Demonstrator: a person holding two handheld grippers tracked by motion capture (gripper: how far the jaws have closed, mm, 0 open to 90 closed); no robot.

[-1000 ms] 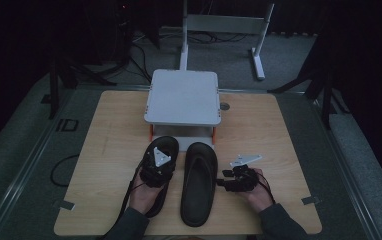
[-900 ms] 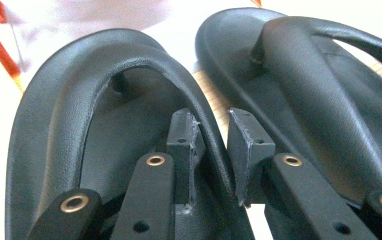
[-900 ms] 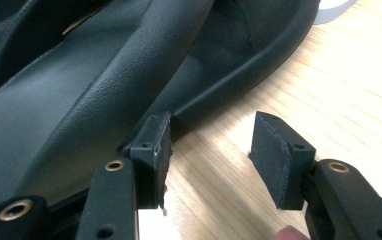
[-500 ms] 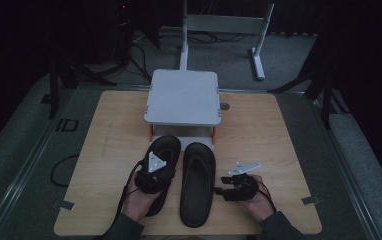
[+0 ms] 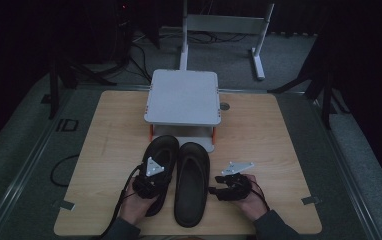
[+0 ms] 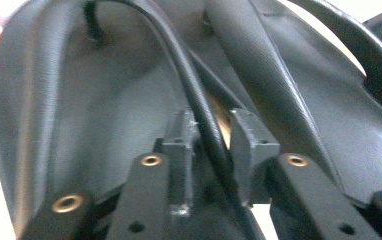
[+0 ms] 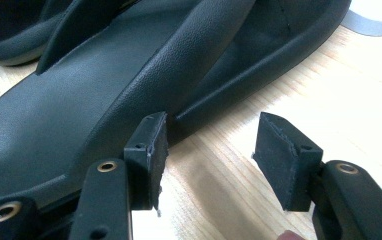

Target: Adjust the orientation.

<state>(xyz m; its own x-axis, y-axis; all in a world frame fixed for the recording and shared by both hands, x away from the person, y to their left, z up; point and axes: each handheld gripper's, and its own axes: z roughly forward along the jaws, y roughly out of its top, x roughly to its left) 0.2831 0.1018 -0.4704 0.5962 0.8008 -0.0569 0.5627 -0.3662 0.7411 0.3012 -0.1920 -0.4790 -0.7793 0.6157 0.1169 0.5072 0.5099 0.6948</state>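
1. Two black flip-flops lie side by side on the near middle of the wooden table [image 5: 104,130], toes toward a white raised platform [image 5: 183,97] at the far side
2. The left gripper [image 6: 213,137] sits over the left flip-flop [image 5: 158,150]; its jaws have just been closing and now pinch the thin strap [image 6: 189,85]
3. The right gripper [image 7: 209,150] is at the near right edge of the right flip-flop [image 5: 193,185], jaws spread, nothing between them but bare table
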